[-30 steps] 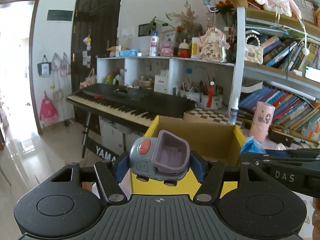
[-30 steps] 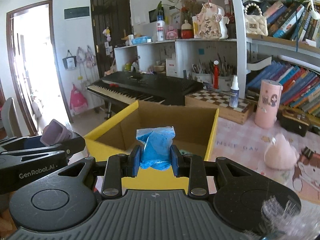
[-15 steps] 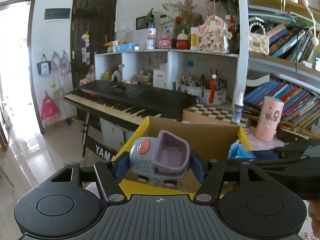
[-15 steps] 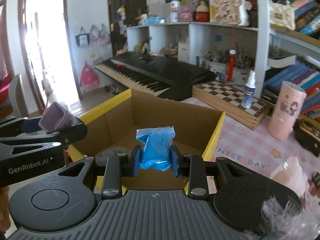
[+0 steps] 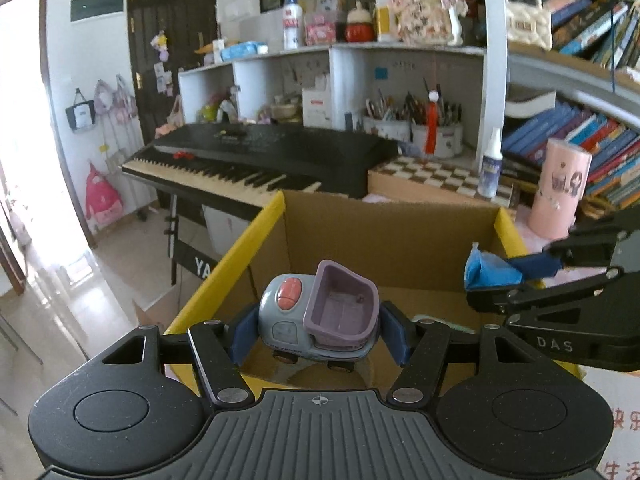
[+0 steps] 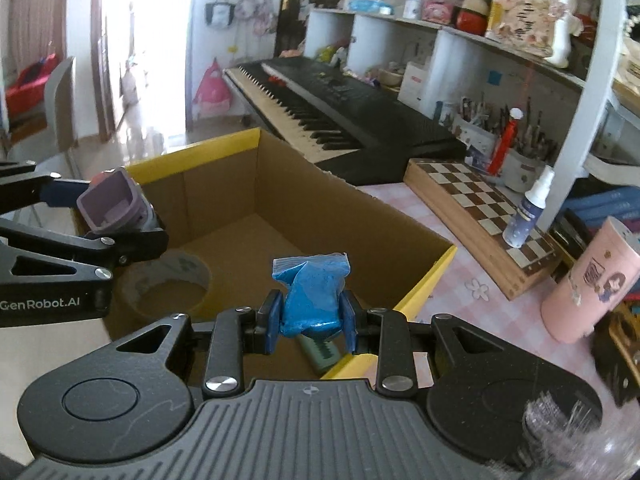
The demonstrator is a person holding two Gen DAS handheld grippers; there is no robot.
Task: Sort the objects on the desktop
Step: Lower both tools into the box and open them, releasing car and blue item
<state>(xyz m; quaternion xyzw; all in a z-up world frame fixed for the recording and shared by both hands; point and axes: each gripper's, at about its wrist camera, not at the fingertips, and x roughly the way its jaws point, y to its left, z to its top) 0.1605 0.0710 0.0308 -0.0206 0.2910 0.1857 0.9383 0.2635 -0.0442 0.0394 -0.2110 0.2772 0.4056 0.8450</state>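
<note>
Risk: the blue packet (image 6: pixel 310 296) sits above the box's near yellow rim, so a release now may catch the cardboard box (image 6: pixel 256 188) edge and fall outside onto the desk. The toy truck (image 5: pixel 320 316) is bulky and could tip onto the tape roll (image 6: pixel 168 284) inside. Left gripper (image 5: pixel 320 334) clamps the truck at mid width, truck dead centre between pads, box at 12 o'clock. Right gripper (image 6: pixel 308 322) is narrow, pinching the packet's lower half; its top sticks out toward 12 o'clock.
</note>
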